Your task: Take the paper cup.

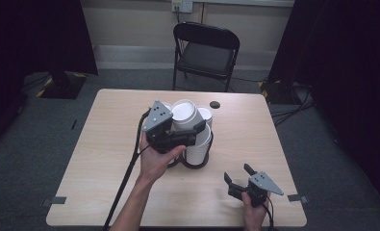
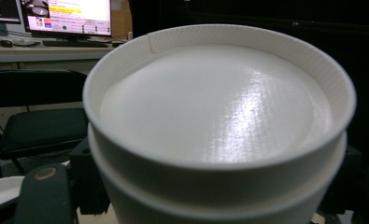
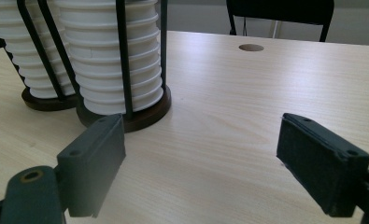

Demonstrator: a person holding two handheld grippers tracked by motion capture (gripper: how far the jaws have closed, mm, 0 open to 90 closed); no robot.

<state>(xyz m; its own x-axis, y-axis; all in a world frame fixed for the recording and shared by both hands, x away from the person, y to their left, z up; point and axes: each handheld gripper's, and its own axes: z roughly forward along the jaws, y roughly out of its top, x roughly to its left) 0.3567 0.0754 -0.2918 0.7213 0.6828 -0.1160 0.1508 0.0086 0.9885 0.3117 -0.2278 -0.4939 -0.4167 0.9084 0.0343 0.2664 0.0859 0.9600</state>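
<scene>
My left gripper (image 1: pixel 190 131) is shut on a white paper cup (image 1: pixel 183 111) that is held upside down, bottom up, over the table's middle. In the left gripper view the cup (image 2: pixel 215 116) sits close to the camera with a second rim nested under it, and dark pads (image 2: pixel 86 179) stand at both its sides. Just under and behind it, two stacks of inverted white cups (image 1: pixel 198 144) stand in black wire holders on dark round bases (image 3: pixel 126 119). My right gripper (image 1: pixel 240 175) rests open near the table's front right with nothing between its jaws (image 3: pixel 210 163).
The light wooden table (image 1: pixel 110 159) has a round cable hole (image 1: pixel 214 104) near its far edge. A black folding chair (image 1: pixel 206 48) stands behind it. The left gripper's black cable (image 1: pixel 127 173) trails to the front edge. A lit monitor (image 2: pixel 70 16) sits on a desk beyond.
</scene>
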